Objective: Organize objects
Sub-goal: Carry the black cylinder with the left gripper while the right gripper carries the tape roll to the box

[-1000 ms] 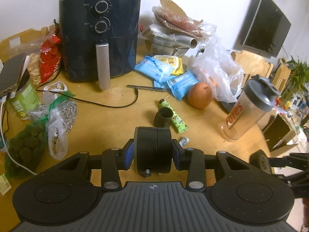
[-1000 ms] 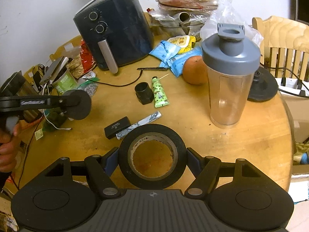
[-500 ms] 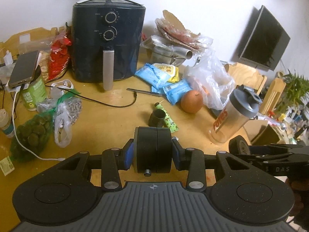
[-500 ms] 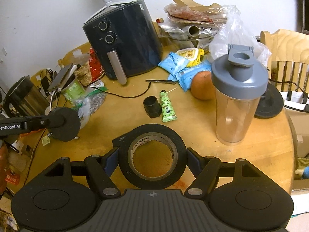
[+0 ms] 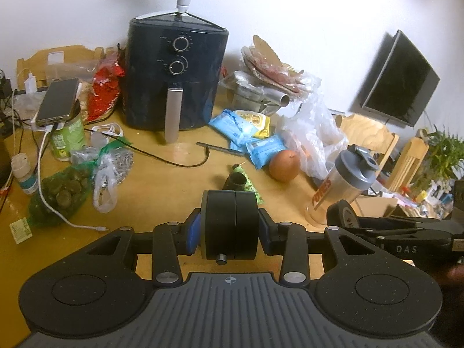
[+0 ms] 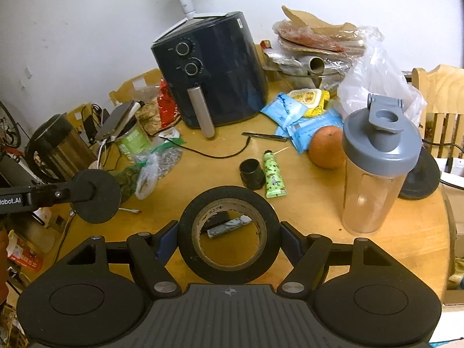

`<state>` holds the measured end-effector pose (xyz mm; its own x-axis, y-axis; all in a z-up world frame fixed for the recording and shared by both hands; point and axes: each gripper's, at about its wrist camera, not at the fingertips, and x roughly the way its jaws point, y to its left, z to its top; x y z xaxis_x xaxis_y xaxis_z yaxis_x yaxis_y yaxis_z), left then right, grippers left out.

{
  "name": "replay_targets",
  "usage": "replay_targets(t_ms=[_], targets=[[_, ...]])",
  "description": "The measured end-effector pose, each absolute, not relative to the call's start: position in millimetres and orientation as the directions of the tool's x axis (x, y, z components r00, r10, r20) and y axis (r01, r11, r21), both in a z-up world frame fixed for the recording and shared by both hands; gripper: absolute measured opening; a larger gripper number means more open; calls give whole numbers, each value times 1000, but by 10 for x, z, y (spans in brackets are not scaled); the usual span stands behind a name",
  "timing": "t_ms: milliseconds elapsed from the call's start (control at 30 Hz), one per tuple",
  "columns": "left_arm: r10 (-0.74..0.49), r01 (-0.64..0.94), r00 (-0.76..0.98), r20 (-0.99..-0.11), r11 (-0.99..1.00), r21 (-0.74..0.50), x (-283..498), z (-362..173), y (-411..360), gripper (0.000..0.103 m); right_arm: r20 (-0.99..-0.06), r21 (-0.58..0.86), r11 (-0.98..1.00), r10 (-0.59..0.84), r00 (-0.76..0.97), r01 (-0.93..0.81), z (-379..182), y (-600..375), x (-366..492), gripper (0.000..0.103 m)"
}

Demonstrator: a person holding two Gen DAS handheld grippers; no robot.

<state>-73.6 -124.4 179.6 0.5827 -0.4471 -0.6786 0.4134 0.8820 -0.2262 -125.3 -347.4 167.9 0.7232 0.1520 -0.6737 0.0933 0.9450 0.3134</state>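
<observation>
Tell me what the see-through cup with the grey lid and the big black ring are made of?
The clear shaker bottle with the grey lid looks like smooth plastic: you see the table through its wall. The black tape roll held in the right gripper seems matte black tape wound on a brownish, probably cardboard, core.

**Both grippers closed, raised over table**

Left gripper (image 5: 235,223): pads pressed flat together, nothing between them, level, seen side-on at left in right wrist view. Right gripper (image 6: 229,232): fingers clamped on a black tape roll (image 6: 203,249), level, reaching in from right in left wrist view.
</observation>
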Motion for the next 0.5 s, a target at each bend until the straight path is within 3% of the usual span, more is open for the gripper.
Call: replay_targets(t_ms=[500], targets=[[-376, 293, 573, -728, 924, -246, -1051, 1664, -921, 39, -688, 336, 940, 204, 697, 57, 1558, -3401, -1475, 75]])
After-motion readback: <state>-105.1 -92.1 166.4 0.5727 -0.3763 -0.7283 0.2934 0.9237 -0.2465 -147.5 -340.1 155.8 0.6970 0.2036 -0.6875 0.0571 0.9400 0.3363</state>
